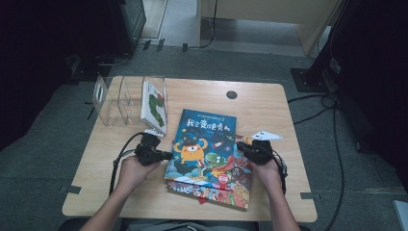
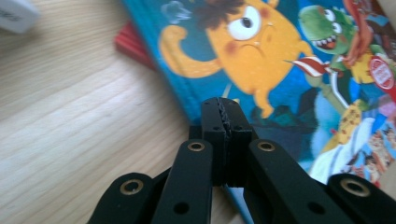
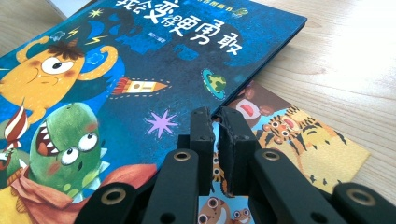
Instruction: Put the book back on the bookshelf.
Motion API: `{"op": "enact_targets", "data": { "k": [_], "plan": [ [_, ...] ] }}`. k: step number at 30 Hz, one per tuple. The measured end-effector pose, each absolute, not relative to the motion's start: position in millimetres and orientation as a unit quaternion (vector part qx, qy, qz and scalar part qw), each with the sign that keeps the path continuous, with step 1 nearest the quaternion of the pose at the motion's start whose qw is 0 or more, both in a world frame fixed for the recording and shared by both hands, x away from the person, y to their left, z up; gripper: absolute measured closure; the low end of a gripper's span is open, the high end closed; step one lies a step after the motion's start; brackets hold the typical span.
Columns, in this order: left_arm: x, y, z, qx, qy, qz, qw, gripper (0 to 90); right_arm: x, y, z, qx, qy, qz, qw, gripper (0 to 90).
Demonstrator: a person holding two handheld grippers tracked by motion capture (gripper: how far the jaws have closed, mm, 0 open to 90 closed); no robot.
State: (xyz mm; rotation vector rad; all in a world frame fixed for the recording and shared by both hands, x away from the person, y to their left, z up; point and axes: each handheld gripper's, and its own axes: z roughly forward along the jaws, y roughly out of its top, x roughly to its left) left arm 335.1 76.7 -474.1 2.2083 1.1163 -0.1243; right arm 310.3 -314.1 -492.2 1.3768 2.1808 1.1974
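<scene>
A blue picture book (image 1: 204,139) with an orange monster and a green dinosaur lies flat mid-table, on top of a colourful book (image 1: 235,190) with tigers (image 3: 299,140). My left gripper (image 1: 168,155) rests at the blue book's left edge. In the left gripper view its jaws are shut (image 2: 225,105), teeth meeting with nothing between them, over the cover (image 2: 280,56). My right gripper (image 1: 243,147) is at the blue book's right edge. In the right gripper view the cover's edge (image 3: 140,70) runs into the narrow gap between the jaws (image 3: 217,114), which pinch it.
A clear acrylic book holder (image 1: 113,103) stands at the table's back left, with a white book (image 1: 155,106) showing a green caterpillar upright in its right slot. The wooden table (image 1: 260,106) has a dark round hole (image 1: 231,95) near its far edge. Cables trail across the floor around it.
</scene>
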Motion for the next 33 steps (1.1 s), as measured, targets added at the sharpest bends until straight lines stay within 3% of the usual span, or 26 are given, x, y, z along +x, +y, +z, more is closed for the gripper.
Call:
{"op": "enact_targets", "data": {
  "k": [15,33],
  "plan": [
    [337,78,-482,0.844,0.426,-0.064,0.320,90.0,312,-317,-493,0.485,0.755,0.414,0.152,83.7],
    [313,42,-482,0.867,0.375,-0.073,0.320,90.0,320,-327,-500,0.512,0.749,0.391,0.154,84.8]
  ]
}}
